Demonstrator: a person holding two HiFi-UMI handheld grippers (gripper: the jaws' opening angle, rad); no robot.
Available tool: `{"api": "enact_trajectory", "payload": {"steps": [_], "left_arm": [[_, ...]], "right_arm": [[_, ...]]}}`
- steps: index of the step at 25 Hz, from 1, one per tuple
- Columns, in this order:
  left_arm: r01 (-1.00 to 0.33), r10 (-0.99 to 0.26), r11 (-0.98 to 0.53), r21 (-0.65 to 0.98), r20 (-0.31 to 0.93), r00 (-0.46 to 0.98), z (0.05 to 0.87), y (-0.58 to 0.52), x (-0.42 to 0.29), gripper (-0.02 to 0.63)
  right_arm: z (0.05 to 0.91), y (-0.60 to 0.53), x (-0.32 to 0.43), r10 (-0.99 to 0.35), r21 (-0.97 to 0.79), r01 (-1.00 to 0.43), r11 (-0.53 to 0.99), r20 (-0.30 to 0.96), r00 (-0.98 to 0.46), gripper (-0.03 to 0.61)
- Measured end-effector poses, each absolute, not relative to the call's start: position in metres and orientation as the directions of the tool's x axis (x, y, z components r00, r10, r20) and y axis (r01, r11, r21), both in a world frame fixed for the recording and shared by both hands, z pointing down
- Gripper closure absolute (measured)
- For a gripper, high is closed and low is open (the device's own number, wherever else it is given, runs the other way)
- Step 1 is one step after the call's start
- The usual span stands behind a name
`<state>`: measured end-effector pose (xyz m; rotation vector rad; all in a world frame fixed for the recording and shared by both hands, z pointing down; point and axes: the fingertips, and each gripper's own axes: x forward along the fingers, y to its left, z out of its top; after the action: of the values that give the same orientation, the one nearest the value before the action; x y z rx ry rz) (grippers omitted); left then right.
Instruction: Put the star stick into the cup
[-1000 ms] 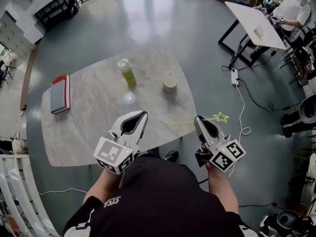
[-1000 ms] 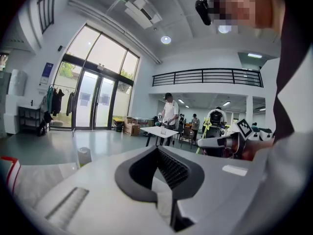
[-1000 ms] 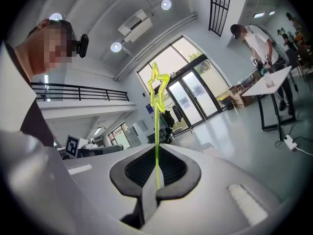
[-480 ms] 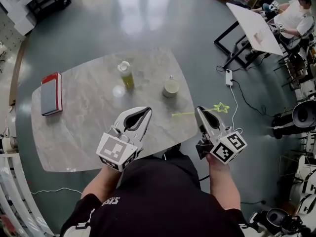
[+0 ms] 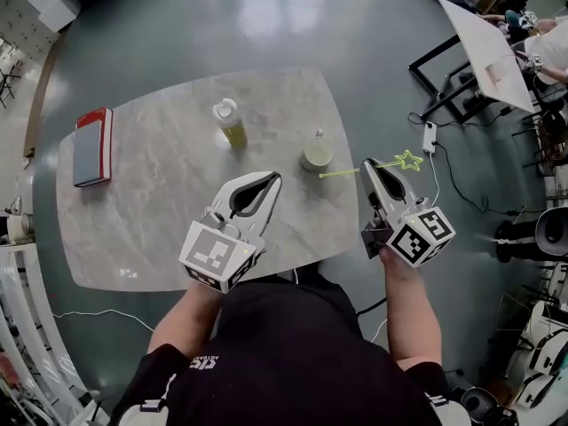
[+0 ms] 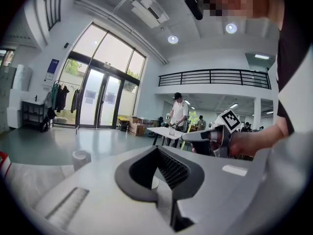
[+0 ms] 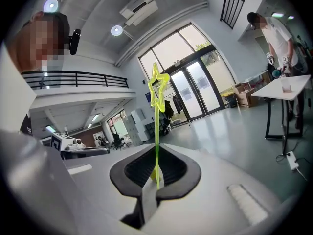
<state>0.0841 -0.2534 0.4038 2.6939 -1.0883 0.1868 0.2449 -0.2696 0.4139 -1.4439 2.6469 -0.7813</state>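
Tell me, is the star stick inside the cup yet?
Out, not in yet. The right gripper pinches the star stick in its jaws, holding it crosswise in the air beside the cup.

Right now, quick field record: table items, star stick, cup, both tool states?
table: holds red book, yellow-green bottle, cup
cup: upright, near the table's right edge
star stick: clamped in right tool, star end away from the cup, not in the cup
right tool: shut on the stick
left tool: shut, nothing between its jaws
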Motion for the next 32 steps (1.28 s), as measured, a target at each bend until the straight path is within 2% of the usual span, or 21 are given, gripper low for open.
{"api": "enact_trajectory", "payload": {"steps": [16, 32], "left_arm": [[-0.709, -0.658, -0.665, 0.235, 0.266, 0.705, 0.476, -0.291, 0.089, 0.612], [-0.663, -0.609, -0.699, 0.267, 0.265, 0.748, 0.505, -0.293, 0.108, 0.612]], "right_arm": [[0.521, -0.348, 0.237, -0.745, -0.427, -0.798, 0.424, 0.336, -0.576, 0.549], [0.589, -0.36, 0.227, -0.734, -0.462, -0.826, 0.322, 0.429, -0.526, 0.548]]}}
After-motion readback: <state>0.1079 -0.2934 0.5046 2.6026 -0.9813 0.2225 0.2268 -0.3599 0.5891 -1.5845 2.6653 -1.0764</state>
